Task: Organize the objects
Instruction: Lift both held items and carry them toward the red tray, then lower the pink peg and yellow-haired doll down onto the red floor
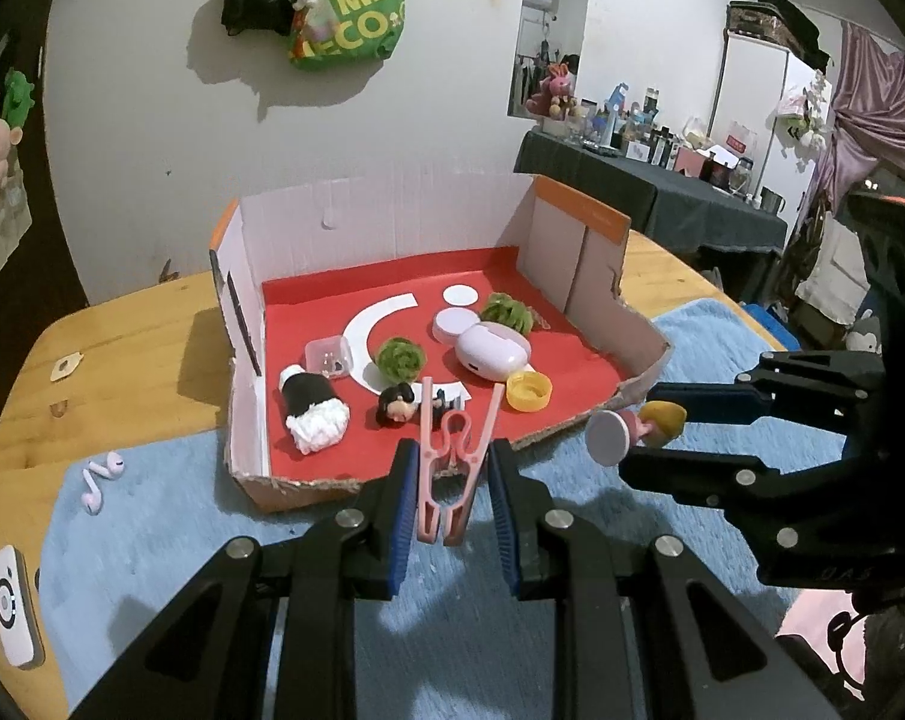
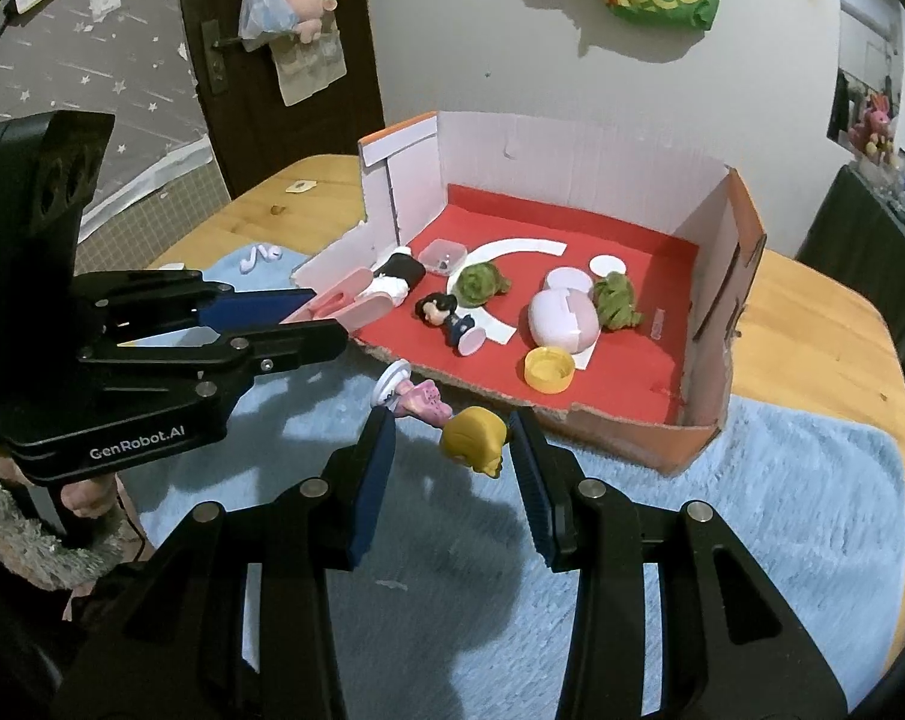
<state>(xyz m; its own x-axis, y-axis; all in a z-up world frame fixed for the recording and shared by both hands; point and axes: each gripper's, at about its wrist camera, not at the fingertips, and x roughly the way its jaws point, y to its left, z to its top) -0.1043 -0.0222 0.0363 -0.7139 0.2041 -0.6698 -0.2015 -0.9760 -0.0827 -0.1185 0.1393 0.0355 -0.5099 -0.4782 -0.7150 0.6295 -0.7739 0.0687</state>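
Observation:
My left gripper (image 1: 452,456) is shut on a pink clothes peg (image 1: 452,474), held above the front edge of the cardboard box (image 1: 392,222) with a red floor. Seen from the right wrist, the left gripper (image 2: 326,318) and the pink peg (image 2: 344,306) are at the box's left front corner. My right gripper (image 2: 452,426) is shut on the yellow head of a small figurine (image 2: 473,438). Its pink body and white round base point left. From the left wrist, the right gripper (image 1: 644,429) and the figurine (image 1: 662,420) hover beside the box's right front corner.
Inside the box lie a black-and-white plush (image 1: 311,405), a clear tub (image 1: 327,355), two green fuzzy balls (image 1: 399,358), a lilac case (image 1: 491,351), a yellow cap (image 1: 529,391) and a dark-haired figurine (image 1: 398,402). Pink earbuds (image 1: 101,477) rest on the blue mat (image 1: 152,540).

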